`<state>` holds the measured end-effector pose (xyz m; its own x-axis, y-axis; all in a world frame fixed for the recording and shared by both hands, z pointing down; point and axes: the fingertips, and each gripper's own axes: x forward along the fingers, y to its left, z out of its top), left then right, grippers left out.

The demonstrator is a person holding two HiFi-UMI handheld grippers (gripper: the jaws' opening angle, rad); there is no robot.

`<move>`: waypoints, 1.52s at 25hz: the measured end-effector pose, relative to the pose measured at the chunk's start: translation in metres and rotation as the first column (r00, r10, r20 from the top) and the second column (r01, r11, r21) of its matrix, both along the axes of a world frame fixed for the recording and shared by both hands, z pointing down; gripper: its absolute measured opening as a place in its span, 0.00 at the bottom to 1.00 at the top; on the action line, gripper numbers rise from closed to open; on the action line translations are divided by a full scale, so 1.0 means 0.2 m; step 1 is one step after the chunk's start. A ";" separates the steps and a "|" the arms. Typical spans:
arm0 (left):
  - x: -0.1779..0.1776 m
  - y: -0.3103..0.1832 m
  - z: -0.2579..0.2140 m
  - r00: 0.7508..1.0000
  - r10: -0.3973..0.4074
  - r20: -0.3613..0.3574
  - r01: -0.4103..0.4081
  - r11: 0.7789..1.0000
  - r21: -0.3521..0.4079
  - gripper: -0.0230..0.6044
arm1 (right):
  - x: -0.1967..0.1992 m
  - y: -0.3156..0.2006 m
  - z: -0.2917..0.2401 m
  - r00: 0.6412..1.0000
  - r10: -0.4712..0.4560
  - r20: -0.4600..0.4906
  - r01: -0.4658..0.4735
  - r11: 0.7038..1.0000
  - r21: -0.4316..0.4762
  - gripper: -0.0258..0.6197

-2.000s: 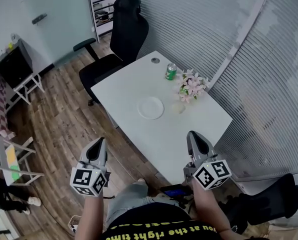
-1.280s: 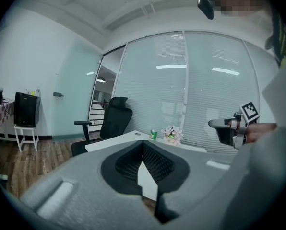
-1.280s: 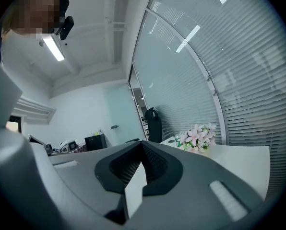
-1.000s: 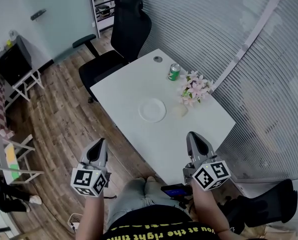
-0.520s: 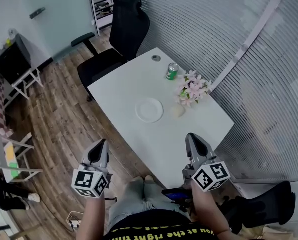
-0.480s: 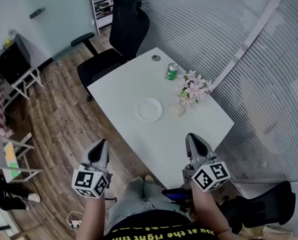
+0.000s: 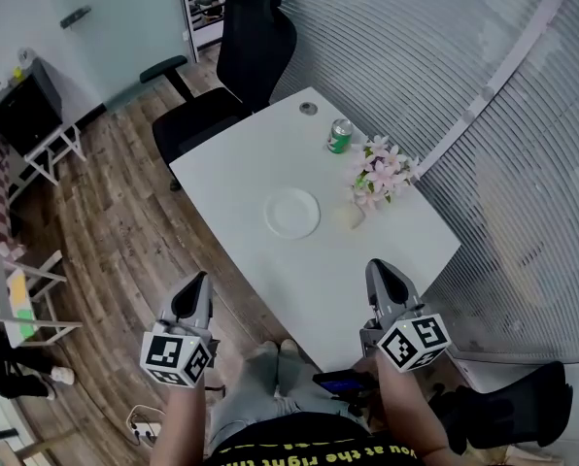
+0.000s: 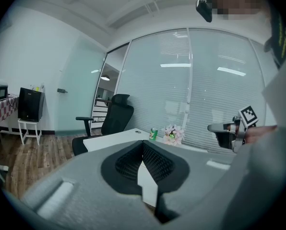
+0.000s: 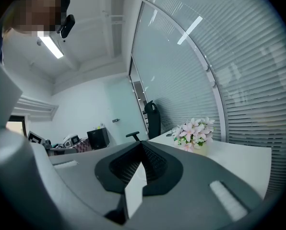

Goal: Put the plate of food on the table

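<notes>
L gripper (image 7: pixel 193 294): low at the person's left side, over the wood floor, short of the table (image 7: pixel 233 168). Jaws pressed together, nothing between them, per left gripper view.

Plate (image 7: pixel 291 213): white, round, lies flat near the table's mid, well apart from both grippers. Looks bare, but it's too small in head view to rule out food.

Handling, my read: thin, stiff, smooth disc, prob light. Slick rim, shallow lip, so little for the pads to bite on. Could chip if it's ceramic and gets dropped. Best hold = pinch the near rim, one jaw over the lip and one under. Keep it level so nothing on it slides off. A 2nd pinch on the opposite rim would stop it from drooping.

Green can (image 7: pixel 340 136) and pink flowers (image 7: pixel 381 173): on the table's far-right part, near the plate but not touching it.

R gripper (image 7: pixel 383 280): over the table's near corner, jaws closed tight on nothing.
</notes>
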<state>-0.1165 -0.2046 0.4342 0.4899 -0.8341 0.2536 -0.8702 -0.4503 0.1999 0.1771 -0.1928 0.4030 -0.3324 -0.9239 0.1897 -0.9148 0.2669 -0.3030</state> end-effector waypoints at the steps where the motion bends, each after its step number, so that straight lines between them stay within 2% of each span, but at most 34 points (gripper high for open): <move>1: 0.00 0.00 0.01 1.000 0.000 0.000 0.000 1.000 -0.004 0.04 | 0.00 -0.01 0.01 1.000 -0.003 -0.004 0.003 1.000 -0.004 0.05; 14: 0.09 -0.05 0.13 1.000 0.029 -0.001 -0.029 0.999 -0.044 0.04 | 0.00 -0.15 0.18 0.998 -0.031 -0.045 0.029 0.998 -0.049 0.05; 22: 0.08 -0.10 0.19 1.000 0.028 0.005 -0.028 0.997 -0.071 0.04 | 0.06 -0.26 0.25 0.996 -0.024 -0.082 0.019 0.998 -0.066 0.05; 38: 0.16 -0.15 0.25 0.998 0.059 0.006 -0.058 0.993 -0.099 0.04 | 0.16 -0.47 0.50 0.988 -0.043 -0.145 0.021 0.988 -0.151 0.22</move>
<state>-0.0843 -0.2342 0.4846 0.5345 -0.7748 0.3376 -0.8449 -0.4791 0.2381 0.2083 -0.2861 0.5030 -0.3194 -0.8712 0.3730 -0.9442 0.2589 -0.2039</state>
